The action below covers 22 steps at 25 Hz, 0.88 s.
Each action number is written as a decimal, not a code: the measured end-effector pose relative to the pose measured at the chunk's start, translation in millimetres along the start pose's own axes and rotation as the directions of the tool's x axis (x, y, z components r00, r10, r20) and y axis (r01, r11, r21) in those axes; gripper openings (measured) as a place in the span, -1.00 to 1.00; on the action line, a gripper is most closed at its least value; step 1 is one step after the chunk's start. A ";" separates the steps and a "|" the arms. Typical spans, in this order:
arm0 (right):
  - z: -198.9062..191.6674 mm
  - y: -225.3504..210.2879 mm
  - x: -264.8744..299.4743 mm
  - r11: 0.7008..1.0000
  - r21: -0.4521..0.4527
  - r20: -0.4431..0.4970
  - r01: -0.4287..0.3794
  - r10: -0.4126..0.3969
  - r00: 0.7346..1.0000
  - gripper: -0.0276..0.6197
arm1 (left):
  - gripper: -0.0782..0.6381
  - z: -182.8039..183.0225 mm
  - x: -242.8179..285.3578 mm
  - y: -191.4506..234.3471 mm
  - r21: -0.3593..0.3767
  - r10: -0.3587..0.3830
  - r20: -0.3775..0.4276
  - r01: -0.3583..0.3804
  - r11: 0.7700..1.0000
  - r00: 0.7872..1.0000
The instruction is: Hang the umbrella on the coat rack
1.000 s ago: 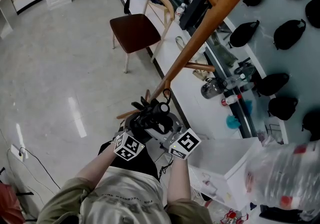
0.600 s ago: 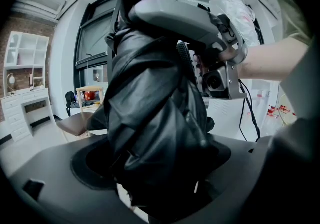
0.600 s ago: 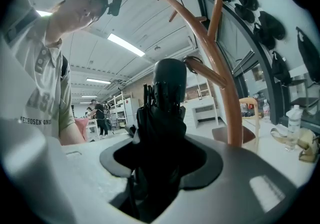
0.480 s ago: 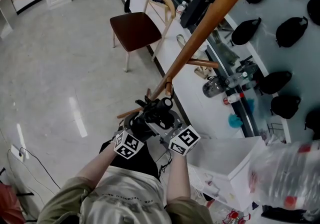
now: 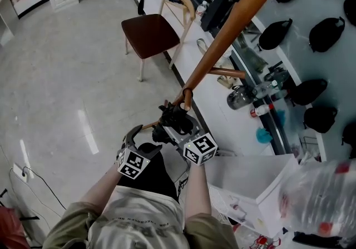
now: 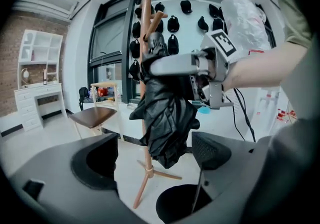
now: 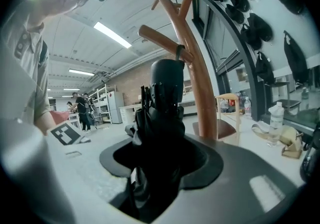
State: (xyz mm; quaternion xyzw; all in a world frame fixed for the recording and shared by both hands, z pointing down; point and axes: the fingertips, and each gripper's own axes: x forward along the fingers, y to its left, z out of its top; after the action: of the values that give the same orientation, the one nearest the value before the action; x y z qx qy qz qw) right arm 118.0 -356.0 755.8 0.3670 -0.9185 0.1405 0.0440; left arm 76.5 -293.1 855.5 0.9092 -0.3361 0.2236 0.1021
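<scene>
Lowest in the head view, the left gripper (image 6: 155,158) has its tongs spread, with nothing between them. Just right of it, the right gripper (image 7: 160,163) is clamped on the umbrella (image 6: 167,118). The umbrella is folded and black, its cloth bunched in loose, crumpled folds below a stubby handle. It sits mid-frame against the wooden coat rack (image 5: 222,36), with its thin strap (image 7: 179,50) looped over a lower peg (image 7: 160,38).

A pale, glossy floor (image 5: 67,75) fills the left. A brown-seated chair (image 5: 150,34) stands at top centre, beside a white ledge (image 5: 207,100) holding bottles. Black caps (image 5: 322,36) hang on the wall at the right edge.

The marker cubes (image 5: 200,148) carry only black-and-white squares. The shirt's print is too small to read.
</scene>
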 end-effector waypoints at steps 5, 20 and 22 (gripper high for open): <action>-22.3 -18.5 10.2 0.995 -0.024 -0.008 0.093 -0.093 0.996 -0.24 | 0.46 22.6 -7.7 19.6 -0.005 0.038 0.081 -0.037 0.999 0.996; -38.0 -45.6 25.0 0.957 -0.089 0.049 0.275 -0.271 0.961 -0.20 | 0.46 84.4 -28.8 53.9 0.001 0.115 0.223 -0.118 0.993 0.968; -39.5 -44.6 25.9 0.954 -0.090 0.041 0.286 -0.283 0.958 -0.18 | 0.46 87.2 -30.2 53.6 0.001 0.115 0.224 -0.118 0.993 0.968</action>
State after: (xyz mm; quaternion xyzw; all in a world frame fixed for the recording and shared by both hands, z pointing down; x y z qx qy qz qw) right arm 128.9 -392.5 808.4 0.4948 -0.8623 0.0838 0.0686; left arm 50.4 -345.7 766.4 0.9080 -0.3966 0.1277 0.0440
